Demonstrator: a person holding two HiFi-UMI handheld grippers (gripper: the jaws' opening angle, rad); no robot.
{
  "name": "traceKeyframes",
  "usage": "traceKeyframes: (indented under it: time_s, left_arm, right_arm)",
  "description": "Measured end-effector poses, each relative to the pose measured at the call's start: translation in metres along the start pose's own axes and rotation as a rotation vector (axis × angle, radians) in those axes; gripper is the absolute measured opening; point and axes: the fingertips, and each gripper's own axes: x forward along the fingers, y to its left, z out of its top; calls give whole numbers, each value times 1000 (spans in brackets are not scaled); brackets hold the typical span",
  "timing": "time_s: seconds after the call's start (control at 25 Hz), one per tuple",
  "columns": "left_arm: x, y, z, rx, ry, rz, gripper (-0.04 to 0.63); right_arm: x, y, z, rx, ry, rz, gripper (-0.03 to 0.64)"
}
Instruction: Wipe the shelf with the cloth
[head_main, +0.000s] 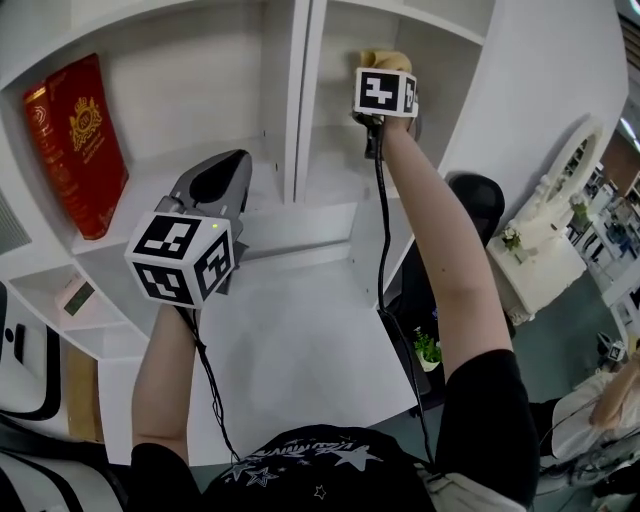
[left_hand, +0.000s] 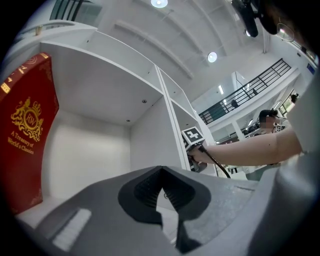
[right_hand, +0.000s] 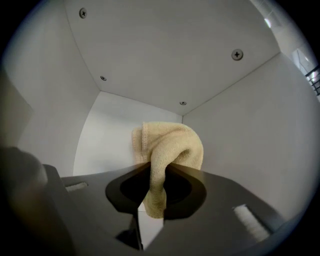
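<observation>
Right gripper (right_hand: 150, 167) fingers pinch the folded beige terry cloth (right_hand: 172, 145), which bulges just ahead of them inside the white shelf compartment (right_hand: 110, 130), so wiping appears under way, coverage undeterminable; left gripper (left_hand: 160, 192) fingers meet on nothing, idle.

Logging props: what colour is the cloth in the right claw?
The cloth is pale yellowish tan, clearest in the right gripper view.

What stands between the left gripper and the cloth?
The shelf's upright divider stands between them, seen in the head view: the left gripper on its left, the cloth on its right.
</observation>
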Motion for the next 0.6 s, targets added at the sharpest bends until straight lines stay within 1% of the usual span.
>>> traceKeyframes:
  time_s: [0.28,0.44,0.6]
  left_arm:
    - [10,9,-1,4,-5,34,3]
    - [16,11,-4,13,2,41,3]
    - [19,15,-7,8,4,56,2]
  right_arm:
    - [30,1,-4,-22,23,19,84]
    - [45,-4,-8,-20,33,3,84]
    - [55,-9,-9,-62,17,-25,84]
